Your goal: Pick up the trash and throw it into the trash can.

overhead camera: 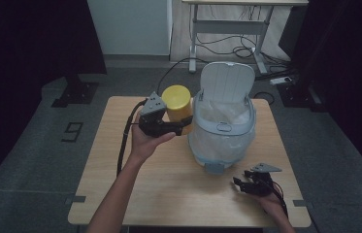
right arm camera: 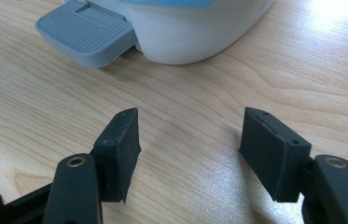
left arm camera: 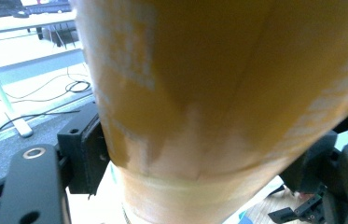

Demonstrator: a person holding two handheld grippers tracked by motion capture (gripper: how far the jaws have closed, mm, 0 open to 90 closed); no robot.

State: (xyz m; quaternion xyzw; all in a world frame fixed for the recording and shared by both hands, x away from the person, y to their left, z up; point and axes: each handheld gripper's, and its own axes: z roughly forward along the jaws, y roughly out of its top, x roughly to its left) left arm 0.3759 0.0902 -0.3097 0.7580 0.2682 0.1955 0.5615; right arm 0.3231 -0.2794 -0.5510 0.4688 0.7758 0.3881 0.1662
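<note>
The high view is looking forward and down from above the person's side, taking in the whole table [overhead camera: 169,194]. The left gripper view is sitting almost against the yellow canister [left arm camera: 218,93]. The right gripper view is skimming low over the tabletop, facing the bin's pedal [right arm camera: 85,30], which the high view is also showing.

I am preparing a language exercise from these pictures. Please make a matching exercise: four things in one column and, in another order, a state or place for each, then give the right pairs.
Things:
1. yellow container
2. bin lid
3. right gripper
4. bin pedal

States or places:
A. jaws open, nothing between them, low over the table
B. raised, standing up behind the bin's opening
C. clamped in the left gripper, beside the bin
D. sticks out at the bin's base, just above the table

Pairs: 1-C, 2-B, 3-A, 4-D
</note>
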